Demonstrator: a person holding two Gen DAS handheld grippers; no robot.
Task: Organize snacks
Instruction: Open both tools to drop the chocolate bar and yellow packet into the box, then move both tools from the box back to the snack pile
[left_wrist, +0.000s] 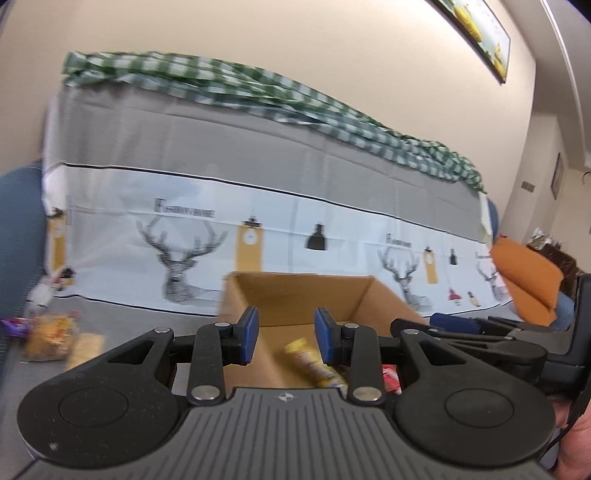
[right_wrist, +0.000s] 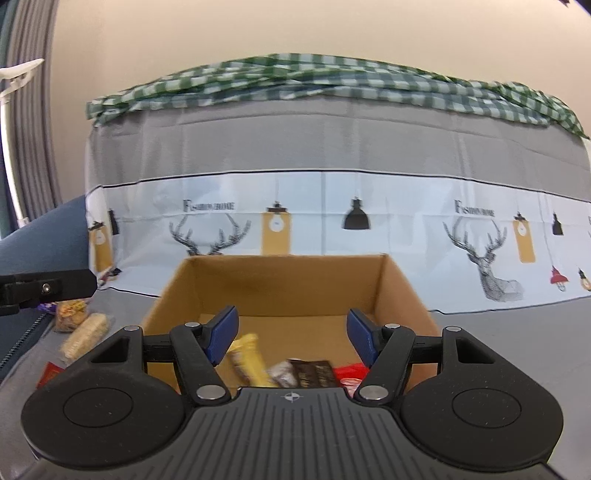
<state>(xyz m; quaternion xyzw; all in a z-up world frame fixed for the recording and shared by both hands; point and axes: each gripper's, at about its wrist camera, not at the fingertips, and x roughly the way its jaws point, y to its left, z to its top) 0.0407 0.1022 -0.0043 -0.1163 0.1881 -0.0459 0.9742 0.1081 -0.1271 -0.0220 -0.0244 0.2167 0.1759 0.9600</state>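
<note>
Both grippers hang over the open cardboard box (right_wrist: 280, 288), which stands on the grey worktop (right_wrist: 498, 332) in front of a deer-print cloth (right_wrist: 369, 221) draped down behind it. The left gripper (left_wrist: 284, 338) has its fingers (left_wrist: 248, 334) a modest gap apart with nothing between them; a yellow snack packet (left_wrist: 314, 363) lies in the box below, blurred, so it may have only just landed there. The right gripper (right_wrist: 291, 338) has its fingers (right_wrist: 221, 334) spread wider and is likewise empty. Under it the box floor holds a yellow wrapper (right_wrist: 248, 360), a dark brown packet (right_wrist: 314, 373) and a red packet (right_wrist: 349, 373), gathered in the near half because that is the side the grippers reach in from. More snacks wait outside on the worktop to the left: a clear bag of golden pieces (right_wrist: 72, 312), a pale bar (right_wrist: 86, 334) touching it, and a small red packet (right_wrist: 50, 373) nearer the camera. Those are probably the next pickups, and the left gripper stands closer to them.
</note>
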